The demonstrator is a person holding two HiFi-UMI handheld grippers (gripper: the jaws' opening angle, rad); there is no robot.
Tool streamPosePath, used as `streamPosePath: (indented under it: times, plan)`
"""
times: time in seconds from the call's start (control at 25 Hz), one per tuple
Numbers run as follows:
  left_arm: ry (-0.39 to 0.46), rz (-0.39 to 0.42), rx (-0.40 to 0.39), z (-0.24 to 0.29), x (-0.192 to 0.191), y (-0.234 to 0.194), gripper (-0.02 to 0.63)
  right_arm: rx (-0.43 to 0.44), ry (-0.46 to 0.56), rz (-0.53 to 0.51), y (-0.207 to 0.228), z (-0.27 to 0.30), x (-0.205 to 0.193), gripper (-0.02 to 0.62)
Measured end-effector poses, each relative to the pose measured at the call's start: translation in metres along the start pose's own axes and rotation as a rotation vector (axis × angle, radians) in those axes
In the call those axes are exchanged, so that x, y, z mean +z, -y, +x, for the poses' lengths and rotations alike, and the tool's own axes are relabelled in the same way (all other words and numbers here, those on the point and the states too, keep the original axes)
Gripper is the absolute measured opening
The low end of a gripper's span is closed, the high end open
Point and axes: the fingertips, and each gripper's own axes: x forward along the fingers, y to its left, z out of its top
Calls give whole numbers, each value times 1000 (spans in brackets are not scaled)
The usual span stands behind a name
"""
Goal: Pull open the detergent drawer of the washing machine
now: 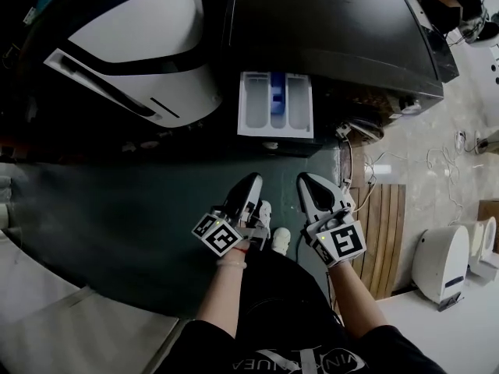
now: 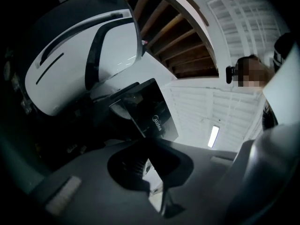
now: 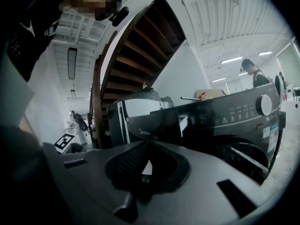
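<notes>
White plastic shows only in the head view: the detergent drawer stands pulled out of the dark washing machine. Its long axis runs from the machine's front toward the person, and a blue insert sits in its middle compartment. Both gripper views catch only its dark front panel, and the right one alone shows the control dial. The left gripper and right gripper hang short of the drawer, not touching it, fingers pressed together on nothing.

White detergent drawer stands pulled out of dark washing machine
</notes>
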Motion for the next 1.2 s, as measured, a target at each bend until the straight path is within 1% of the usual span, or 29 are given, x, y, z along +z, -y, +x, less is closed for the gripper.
streamPosePath:
  times: [0.16, 0.32, 0.44, 0.6, 0.72, 0.92, 1.2]
  plan:
    - [-50, 132, 39, 0, 16, 16, 9, 0, 5, -48, 4, -5, 15, 12]
    - [-70, 253, 63, 4, 36, 35, 9, 6, 42, -37, 2, -8, 41, 12]
    - [-99, 342, 87, 5, 47, 49, 9, 18, 22, -49, 0, -14, 49, 12]
    - [-145, 479, 112, 7, 61, 68, 9, 28, 23, -58, -1, -18, 67, 12]
    - [-137, 526, 128, 9, 76, 79, 9, 23, 26, -85, 3, -20, 76, 12]
    - [-98, 553, 164, 10, 104, 91, 9, 40, 34, -108, -4, -19, 100, 12]
    - [-86, 683, 173, 16, 138, 115, 9, 46, 66, -149, -10, -18, 127, 12]
